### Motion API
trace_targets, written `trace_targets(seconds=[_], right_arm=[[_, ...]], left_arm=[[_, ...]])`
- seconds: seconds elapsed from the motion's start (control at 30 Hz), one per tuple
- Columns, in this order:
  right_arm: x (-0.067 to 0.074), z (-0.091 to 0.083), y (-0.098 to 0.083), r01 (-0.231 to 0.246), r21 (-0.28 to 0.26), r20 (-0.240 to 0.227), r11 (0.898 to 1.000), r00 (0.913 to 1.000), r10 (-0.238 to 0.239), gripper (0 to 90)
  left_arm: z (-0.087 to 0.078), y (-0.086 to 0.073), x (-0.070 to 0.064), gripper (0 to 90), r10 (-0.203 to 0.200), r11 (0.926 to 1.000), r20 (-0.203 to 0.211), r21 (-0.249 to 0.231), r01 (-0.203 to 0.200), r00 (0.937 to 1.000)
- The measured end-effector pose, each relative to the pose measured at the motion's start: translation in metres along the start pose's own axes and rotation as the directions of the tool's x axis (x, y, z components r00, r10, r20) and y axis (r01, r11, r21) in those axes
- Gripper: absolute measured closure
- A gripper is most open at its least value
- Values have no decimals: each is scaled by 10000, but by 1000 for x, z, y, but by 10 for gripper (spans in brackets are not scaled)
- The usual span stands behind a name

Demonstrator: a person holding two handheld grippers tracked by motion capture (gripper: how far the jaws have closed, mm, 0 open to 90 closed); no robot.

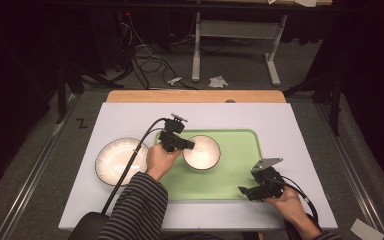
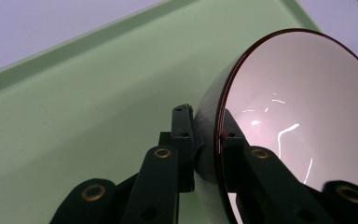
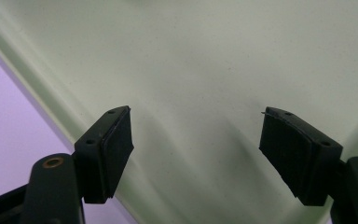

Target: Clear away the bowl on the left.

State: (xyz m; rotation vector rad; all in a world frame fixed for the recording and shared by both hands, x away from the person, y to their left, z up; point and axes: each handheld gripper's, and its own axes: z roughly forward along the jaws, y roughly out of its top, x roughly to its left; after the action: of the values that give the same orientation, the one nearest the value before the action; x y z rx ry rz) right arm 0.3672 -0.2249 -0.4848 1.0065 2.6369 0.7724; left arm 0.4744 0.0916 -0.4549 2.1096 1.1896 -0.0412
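A white bowl (image 1: 202, 151) with a dark rim sits over the left part of the green tray (image 1: 240, 150). My left gripper (image 1: 186, 145) is shut on the bowl's left rim. In the left gripper view the bowl (image 2: 303, 112) is tilted, with one jaw on its outer wall and the other inside, and my left gripper (image 2: 207, 135) pinches the rim above the tray (image 2: 98, 107). My right gripper (image 1: 244, 190) hangs open over the tray's front right corner. In the right gripper view my right gripper (image 3: 196, 140) has wide jaws with nothing between them above the tray (image 3: 191, 60).
A white ribbed plate (image 1: 121, 160) with a dark rim lies on the white table surface (image 1: 130, 120) left of the tray. A wooden strip (image 1: 195, 96) borders the far edge. Cables and a table frame (image 1: 235, 45) stand on the floor beyond.
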Motion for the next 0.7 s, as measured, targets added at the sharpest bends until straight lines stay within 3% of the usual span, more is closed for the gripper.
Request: trace_targets(seconds=[0.5, 0.7], right_arm=[[0, 1, 0, 11, 38, -25, 10000, 10000, -10, 267], [0, 1, 0, 50, 89, -36, 9999, 10000, -50, 267]], left_arm=[[19, 2, 10, 815, -632, 9980, 147, 0, 632, 9979], [24, 3, 9, 815, -585, 9982, 18, 99, 585, 9983]])
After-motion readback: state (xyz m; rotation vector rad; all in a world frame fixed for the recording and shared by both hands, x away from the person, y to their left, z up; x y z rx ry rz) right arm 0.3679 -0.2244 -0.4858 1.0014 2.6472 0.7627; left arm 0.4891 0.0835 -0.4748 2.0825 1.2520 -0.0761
